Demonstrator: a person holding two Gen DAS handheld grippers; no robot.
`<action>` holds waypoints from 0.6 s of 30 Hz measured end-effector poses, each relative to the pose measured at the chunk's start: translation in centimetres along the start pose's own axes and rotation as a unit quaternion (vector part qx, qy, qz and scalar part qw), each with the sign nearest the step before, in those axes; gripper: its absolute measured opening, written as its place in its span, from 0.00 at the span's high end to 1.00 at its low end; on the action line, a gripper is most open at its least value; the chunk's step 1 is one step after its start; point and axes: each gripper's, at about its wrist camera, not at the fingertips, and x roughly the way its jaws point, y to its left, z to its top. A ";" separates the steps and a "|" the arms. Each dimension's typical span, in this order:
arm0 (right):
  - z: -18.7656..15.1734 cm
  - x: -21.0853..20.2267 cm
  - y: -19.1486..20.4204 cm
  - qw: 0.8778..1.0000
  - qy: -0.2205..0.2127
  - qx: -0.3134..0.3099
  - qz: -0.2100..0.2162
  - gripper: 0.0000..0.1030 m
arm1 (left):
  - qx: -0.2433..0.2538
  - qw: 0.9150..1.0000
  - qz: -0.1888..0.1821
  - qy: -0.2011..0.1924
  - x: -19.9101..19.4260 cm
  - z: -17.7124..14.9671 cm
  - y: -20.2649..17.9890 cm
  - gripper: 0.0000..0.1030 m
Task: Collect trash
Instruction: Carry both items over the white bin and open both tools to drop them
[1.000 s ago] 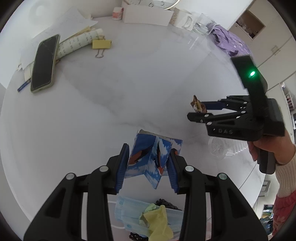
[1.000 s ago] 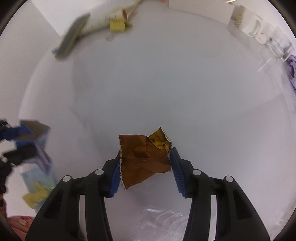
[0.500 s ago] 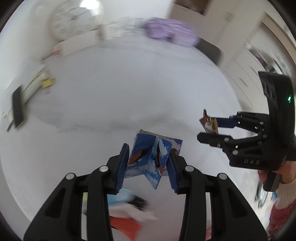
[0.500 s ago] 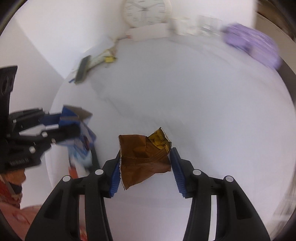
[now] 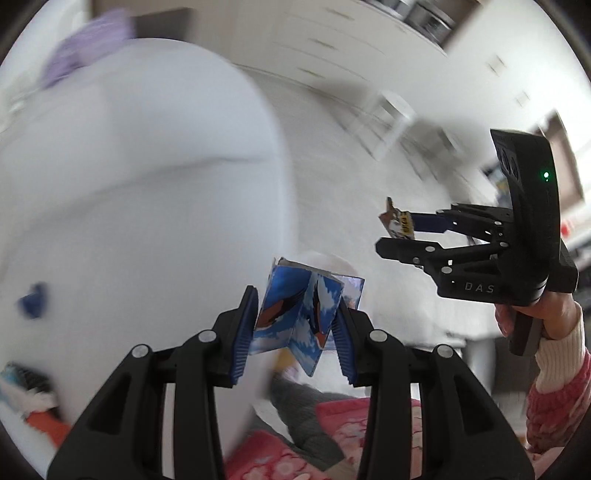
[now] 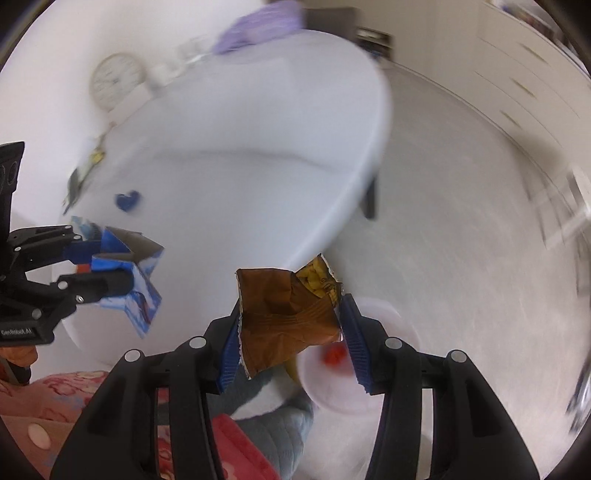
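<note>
My left gripper (image 5: 295, 325) is shut on a folded blue paper carton (image 5: 299, 317) printed with birds; it also shows at the left of the right wrist view (image 6: 125, 273). My right gripper (image 6: 290, 325) is shut on a crumpled brown snack wrapper (image 6: 288, 314), also seen small in the left wrist view (image 5: 397, 223). Both are held in the air past the edge of the white round table (image 6: 240, 177). A white bin (image 6: 340, 387) with red scraps inside sits on the floor below the right gripper.
More trash lies on the table: a blue scrap (image 6: 127, 199) and a mask and orange piece at the near edge (image 5: 33, 398). A clock (image 6: 114, 79) and purple cloth (image 6: 258, 26) are at the far side. Pale floor (image 6: 461, 240) and cabinets lie to the right.
Both grippers, each with its trash held, have swung right, away from the tabletop and out over the floor. The white bin has come into view below.
</note>
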 end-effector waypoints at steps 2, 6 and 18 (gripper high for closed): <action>-2.8 -1.0 -3.0 1.000 0.003 0.024 -0.010 0.51 | 0.031 0.999 -0.013 0.021 2.8 0.6 -3.7 0.63; -6.3 -1.6 -6.6 0.998 0.009 0.054 -0.016 0.51 | 0.057 0.997 -0.013 0.055 6.9 0.9 -8.0 0.63; -10.2 -2.6 -10.7 0.998 0.007 0.068 0.000 0.50 | 0.063 0.996 0.022 0.060 8.1 0.6 -11.2 0.25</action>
